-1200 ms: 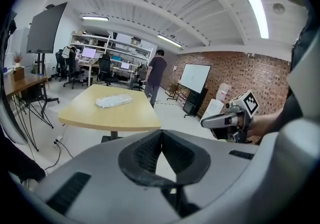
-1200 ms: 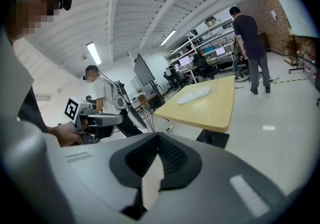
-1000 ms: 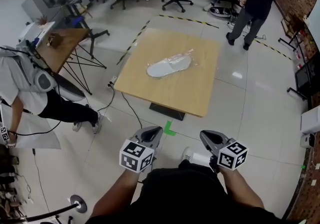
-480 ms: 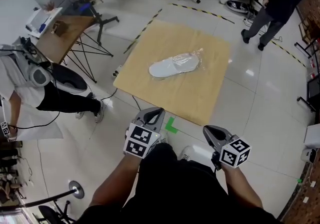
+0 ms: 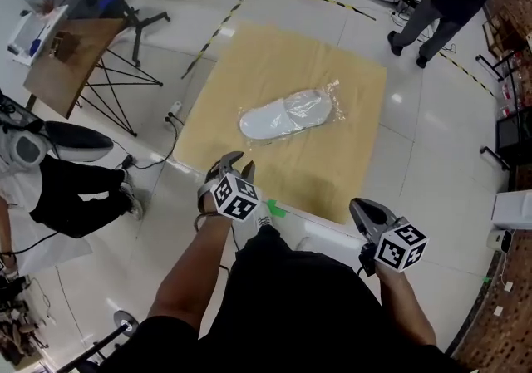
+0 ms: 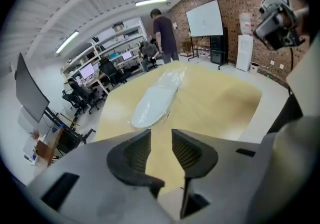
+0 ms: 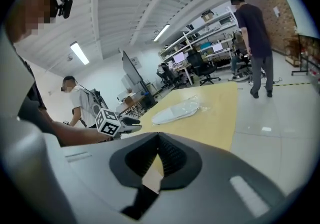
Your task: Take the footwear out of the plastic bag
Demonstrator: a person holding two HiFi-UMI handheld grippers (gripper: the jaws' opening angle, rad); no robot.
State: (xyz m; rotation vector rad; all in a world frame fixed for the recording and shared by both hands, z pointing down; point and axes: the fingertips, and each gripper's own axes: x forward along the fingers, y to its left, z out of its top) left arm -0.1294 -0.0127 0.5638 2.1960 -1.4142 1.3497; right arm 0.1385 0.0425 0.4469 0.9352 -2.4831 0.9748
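1. The slipper [image 5: 278, 118] lies inside the clear plastic bag [image 5: 331, 102] at the middle of the table [image 5: 274, 51], well apart from both grippers, so the step in hand is the reach.
2. The left gripper [image 5: 237, 165] hangs over the table's near edge. Its jaws have just been opening and stand apart with nothing between them. Aim it at the slipper's rounded end.
3. The right gripper [image 5: 362, 209] is short of the near edge, its jaws closed and empty. Open them before reaching the bag's crinkled loose end.
4. Pinch only film there, so the slipper can slide free.
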